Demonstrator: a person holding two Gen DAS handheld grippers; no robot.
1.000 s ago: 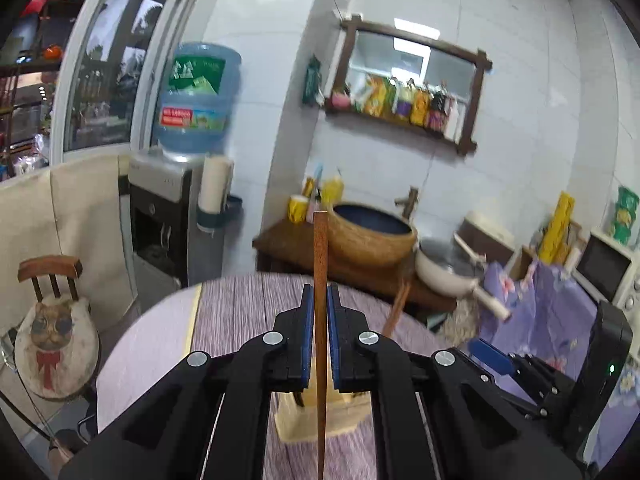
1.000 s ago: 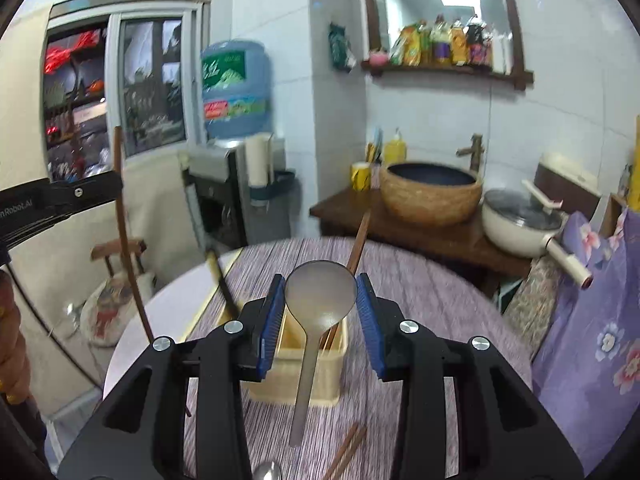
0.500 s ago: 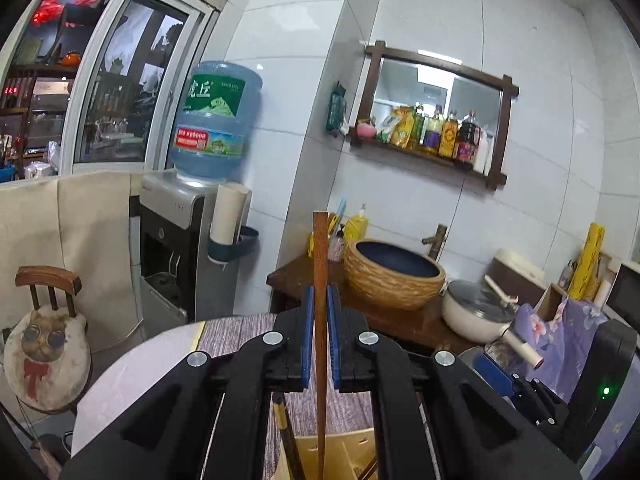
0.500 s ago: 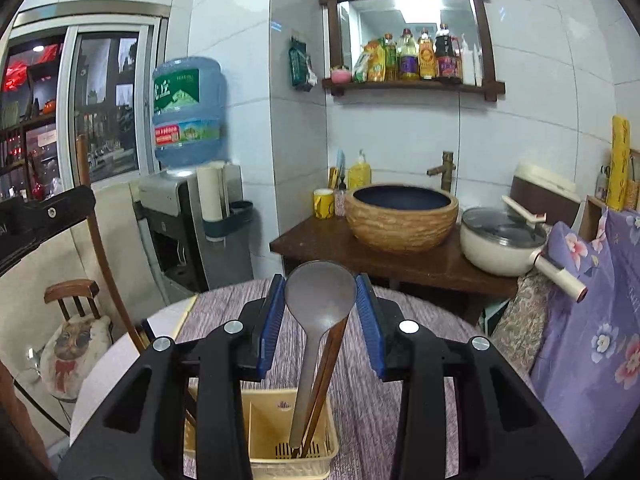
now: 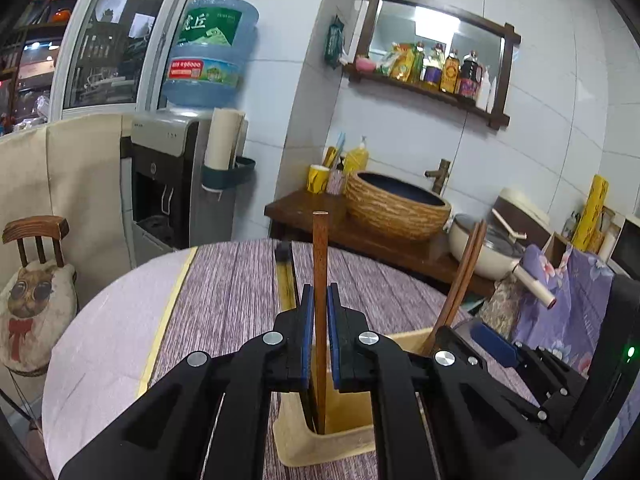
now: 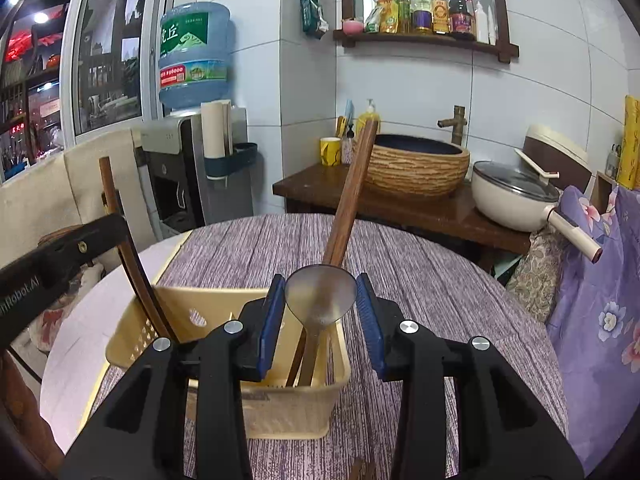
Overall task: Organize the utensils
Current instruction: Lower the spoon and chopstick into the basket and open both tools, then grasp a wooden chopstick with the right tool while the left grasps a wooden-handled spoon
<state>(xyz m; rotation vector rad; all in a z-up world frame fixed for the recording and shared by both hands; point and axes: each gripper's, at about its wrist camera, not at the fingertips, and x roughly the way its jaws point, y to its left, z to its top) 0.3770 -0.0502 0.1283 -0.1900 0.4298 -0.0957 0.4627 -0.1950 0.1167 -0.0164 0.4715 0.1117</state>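
My left gripper (image 5: 319, 298) is shut on an upright brown wooden chopstick (image 5: 320, 248), whose lower end reaches into the yellow utensil basket (image 5: 298, 446). In the right wrist view, that chopstick (image 6: 120, 232) slants into the basket's left part. My right gripper (image 6: 320, 304) is shut on the bowl of a metal spoon (image 6: 320, 292), and the spoon's handle hangs down inside the yellow utensil basket (image 6: 224, 308). A pair of wooden chopsticks (image 6: 352, 192) leans out of the basket behind the spoon.
The basket stands on a round table with a purple striped cloth (image 6: 420, 280). A dark, gold-banded stick (image 5: 285, 276) rises just behind my left fingers. Loose chopsticks (image 6: 362, 470) lie at the near edge. Beyond the table are a woven basin (image 6: 416, 168), a white pot (image 6: 512, 196) and a water dispenser (image 6: 192, 148).
Both grippers have come down toward the basket. The chopstick's lower end and the spoon's handle now sit inside it, and the basket fills more of both views.
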